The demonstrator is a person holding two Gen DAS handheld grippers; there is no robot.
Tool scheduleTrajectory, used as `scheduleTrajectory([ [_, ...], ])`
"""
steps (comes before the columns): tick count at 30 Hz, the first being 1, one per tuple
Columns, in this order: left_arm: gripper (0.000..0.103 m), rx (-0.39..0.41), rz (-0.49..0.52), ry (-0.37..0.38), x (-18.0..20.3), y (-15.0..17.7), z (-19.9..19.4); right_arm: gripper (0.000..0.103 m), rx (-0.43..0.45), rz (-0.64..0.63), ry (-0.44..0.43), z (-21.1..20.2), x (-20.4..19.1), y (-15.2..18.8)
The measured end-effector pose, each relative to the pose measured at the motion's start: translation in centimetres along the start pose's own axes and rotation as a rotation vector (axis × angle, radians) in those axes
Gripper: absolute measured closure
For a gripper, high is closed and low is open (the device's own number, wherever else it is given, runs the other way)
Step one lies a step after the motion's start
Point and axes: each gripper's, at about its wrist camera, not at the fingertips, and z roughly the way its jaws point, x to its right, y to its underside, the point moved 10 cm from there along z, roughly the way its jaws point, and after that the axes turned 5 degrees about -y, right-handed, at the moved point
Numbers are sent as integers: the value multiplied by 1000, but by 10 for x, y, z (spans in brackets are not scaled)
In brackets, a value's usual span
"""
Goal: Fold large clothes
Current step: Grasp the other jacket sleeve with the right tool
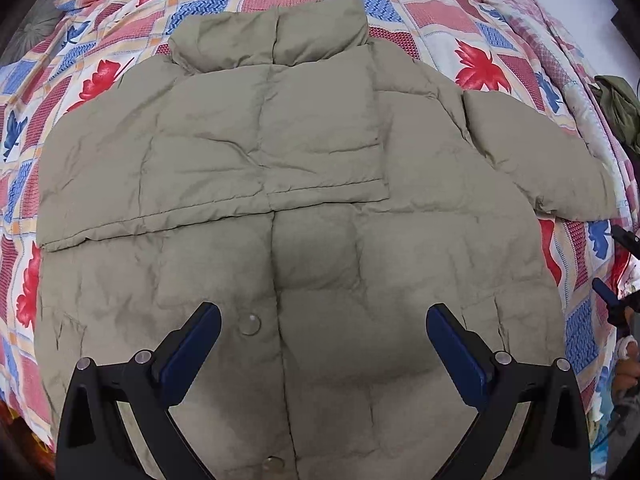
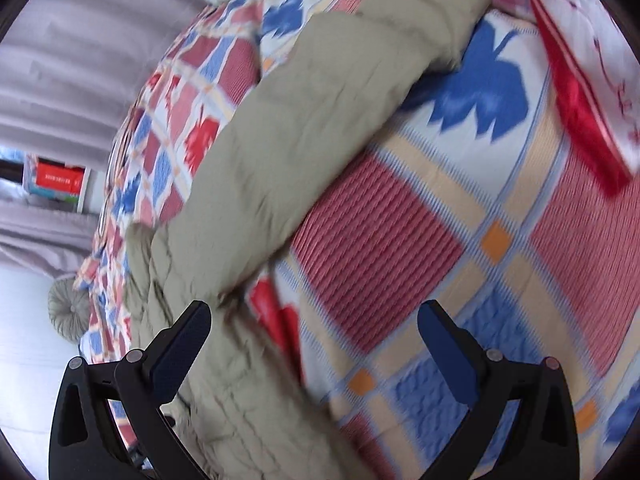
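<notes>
Two tongs are seen, one per wrist view, and both are spread wide with nothing pinched between the fingers. A khaki puffer jacket (image 1: 280,200) is laid front-up on a bed covered by a patchwork quilt (image 1: 492,32) printed with red and blue leaf motifs. The stand-up collar (image 1: 272,36) is positioned at the far end. One sleeve (image 1: 224,152) is folded across the chest, its cuff edge lying near the front placket; the other sleeve (image 1: 532,152) is extended outward over the quilt. Two snap buttons are visible on the front, one (image 1: 250,324) just beside the left finger of the left tongs (image 1: 322,322), which are held over the lower front panel. Contact with the fabric cannot be determined.

In the right wrist view, which is motion-blurred, the right tongs (image 2: 314,320) are held over the outstretched sleeve (image 2: 304,140) and the quilt (image 2: 400,248). The sleeve is seen running diagonally from beside the left finger toward the upper frame. A red-trimmed pillow (image 2: 580,100) is located at the upper right, and a round grey cushion (image 2: 68,312) at the far left edge of the bed
</notes>
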Motion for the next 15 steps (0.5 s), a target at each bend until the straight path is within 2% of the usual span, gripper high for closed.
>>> scheduleTrajectory([
  [7,0,-16,-24,-9,18,-2,5,0,86,137,-72,3,31,-76],
  [12,0,-12,-27,-22,32,-7,8,0,88,168,-84,22,38,-111],
  [15,0,-10,-31,-24,36,-10,10,0,133,181,-81,28,39,-133],
])
